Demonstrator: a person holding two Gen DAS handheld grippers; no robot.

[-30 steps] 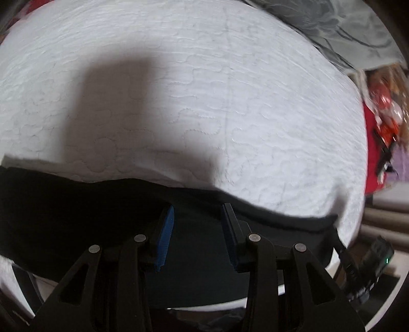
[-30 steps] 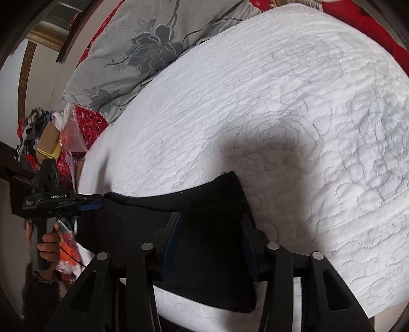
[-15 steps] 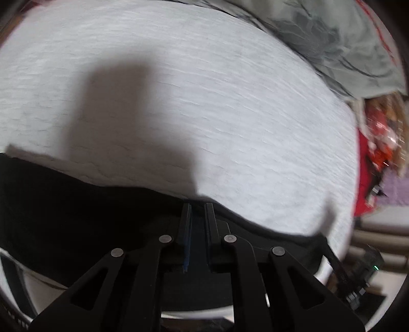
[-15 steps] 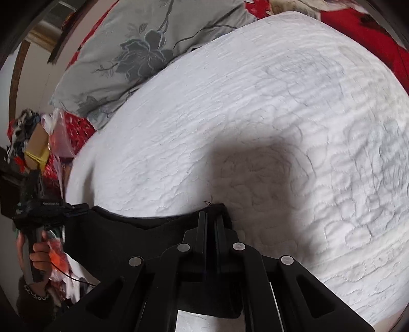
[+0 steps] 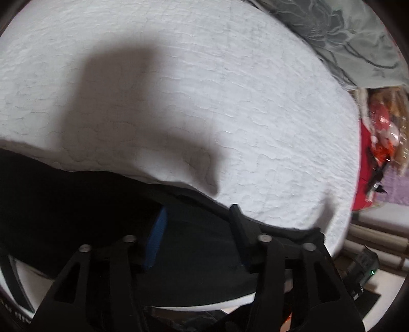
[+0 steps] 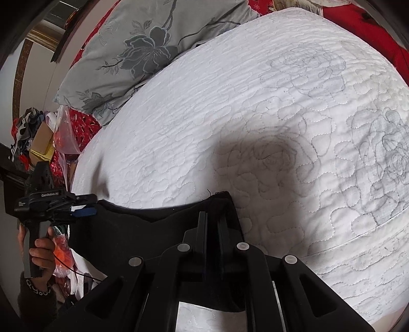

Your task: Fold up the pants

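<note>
Black pants (image 5: pixel 76 204) lie along the near edge of a white quilted bed (image 5: pixel 204 89). My left gripper (image 5: pixel 198 210) hangs over the pants' top hem. Its jaws are opening, and the cloth lies slack between the blue pad (image 5: pixel 156 237) and the other finger without being pinched. In the right wrist view my right gripper (image 6: pixel 213 219) is shut on the far right corner of the pants (image 6: pixel 143 235). That view also shows the left gripper (image 6: pixel 87 208), held in a hand (image 6: pixel 41 252), at the pants' left end.
A grey flowered pillow (image 6: pixel 143 51) lies at the head of the bed, with red bedding (image 6: pixel 358 15) behind it. Bags, a box and other clutter (image 6: pixel 43 138) sit beside the bed on the left. The bed's edge drops off near the left gripper.
A second ago both grippers stood open over the hem. Both then shut on the cloth. The left has now opened again; the right stays shut on the corner.
</note>
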